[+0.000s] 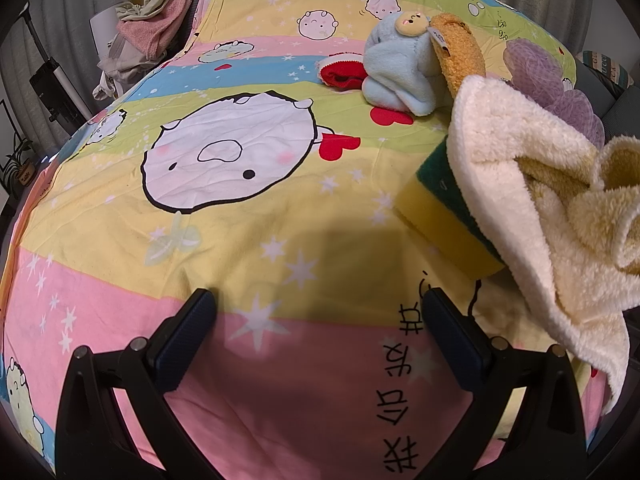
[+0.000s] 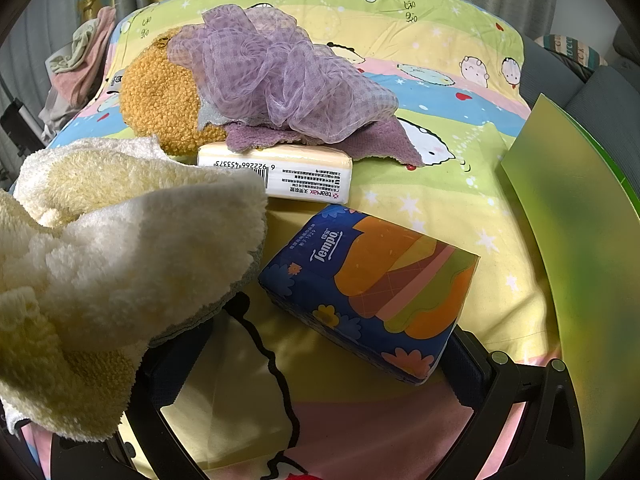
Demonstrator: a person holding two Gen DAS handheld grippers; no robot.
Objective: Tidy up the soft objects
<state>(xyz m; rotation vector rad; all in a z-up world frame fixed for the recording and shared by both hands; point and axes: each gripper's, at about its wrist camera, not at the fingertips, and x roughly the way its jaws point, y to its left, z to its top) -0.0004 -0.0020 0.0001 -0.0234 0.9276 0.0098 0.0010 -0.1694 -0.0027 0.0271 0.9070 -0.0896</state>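
Your left claw gapes wide, empty, above the bed. Right claw: wide around the Tempo pack; cream towel drapes over its left finger.

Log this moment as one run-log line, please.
left claw open, empty | right claw open, cream towel draped over it | Tempo tissue pack ahead
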